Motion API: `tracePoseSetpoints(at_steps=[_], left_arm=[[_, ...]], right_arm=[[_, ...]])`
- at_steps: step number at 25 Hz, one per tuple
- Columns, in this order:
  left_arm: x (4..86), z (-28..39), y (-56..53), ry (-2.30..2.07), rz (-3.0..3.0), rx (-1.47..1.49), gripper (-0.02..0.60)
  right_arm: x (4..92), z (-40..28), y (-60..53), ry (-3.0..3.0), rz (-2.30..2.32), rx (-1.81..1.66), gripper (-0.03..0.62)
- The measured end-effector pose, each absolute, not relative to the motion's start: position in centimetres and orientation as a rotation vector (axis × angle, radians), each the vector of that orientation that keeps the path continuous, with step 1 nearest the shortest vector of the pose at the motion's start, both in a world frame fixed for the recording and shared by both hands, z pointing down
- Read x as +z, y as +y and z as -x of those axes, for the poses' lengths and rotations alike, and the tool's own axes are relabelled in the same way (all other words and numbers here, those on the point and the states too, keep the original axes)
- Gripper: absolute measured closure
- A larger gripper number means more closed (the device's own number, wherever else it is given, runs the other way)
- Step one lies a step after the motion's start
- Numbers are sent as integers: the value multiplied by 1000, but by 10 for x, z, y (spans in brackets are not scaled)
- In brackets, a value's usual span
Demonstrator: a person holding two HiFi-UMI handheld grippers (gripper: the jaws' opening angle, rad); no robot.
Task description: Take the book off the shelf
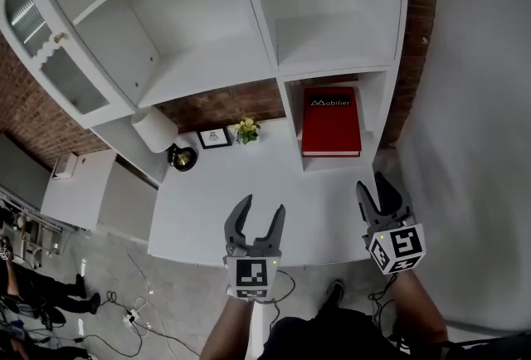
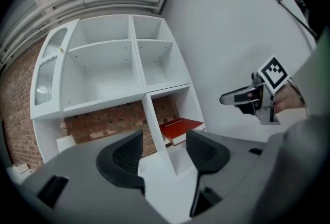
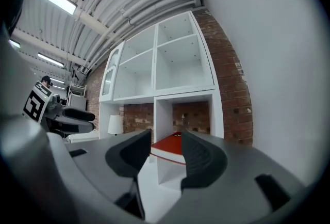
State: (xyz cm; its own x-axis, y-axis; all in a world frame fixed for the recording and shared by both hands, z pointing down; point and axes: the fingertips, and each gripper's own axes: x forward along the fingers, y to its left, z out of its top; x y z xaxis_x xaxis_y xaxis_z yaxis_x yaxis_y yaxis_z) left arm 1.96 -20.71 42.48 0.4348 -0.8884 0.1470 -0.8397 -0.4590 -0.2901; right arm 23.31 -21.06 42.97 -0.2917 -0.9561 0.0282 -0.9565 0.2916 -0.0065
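head view first: your left gripper [image 1: 260,207] sits over the near edge of the white desk top [image 1: 216,192], about the middle, and its fingers are spread wide with nothing between them. your right gripper [image 1: 373,184] is off to the right, just near of the bottom right compartment of the shelf unit [image 1: 249,35], with its fingers parted too and nothing pinched. the red book [image 1: 331,121] is lying flat in that bottom right compartment, cover up, and neither gripper touches it. left of it on the desk there's a little plant [image 1: 247,130], a small picture frame [image 1: 215,138] and a white lamp [image 1: 154,128], all in front of the brick wall [image 1: 224,105]. every upper compartment looks bare, and there's a glass-fronted door [image 1: 50,51] at the far left of the unit. cables [image 1: 124,313] trail on the floor by your left side.

left gripper view: both dark pads are well apart and empty. the book shows far off past the gap, in its low compartment right of the white divider. your right gripper hangs in the air on the right, clear of the shelf.

right gripper view: pads apart here as well, holding nothing. the book's red cover and white page edge show right through the gap, on the floor of its compartment and well apart from the pads. your left gripper shows at the left edge.
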Motion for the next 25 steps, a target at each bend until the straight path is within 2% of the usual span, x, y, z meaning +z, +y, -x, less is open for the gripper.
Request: tracePoseSetpoints(at_steps=[12,20,25], left_arm=[[441,-56,-258,1334,2548,-509,322],[470,-96,-300,1005,2620,-607,322],[495,-129,-318,760,2367,-761,322]], right_arm=[[441,-247,-242,-2446,-1902,67,413],[444,-269,-232,-2281,-2102,116,414],[442,-290,-212,-2150,-2243,138,415]])
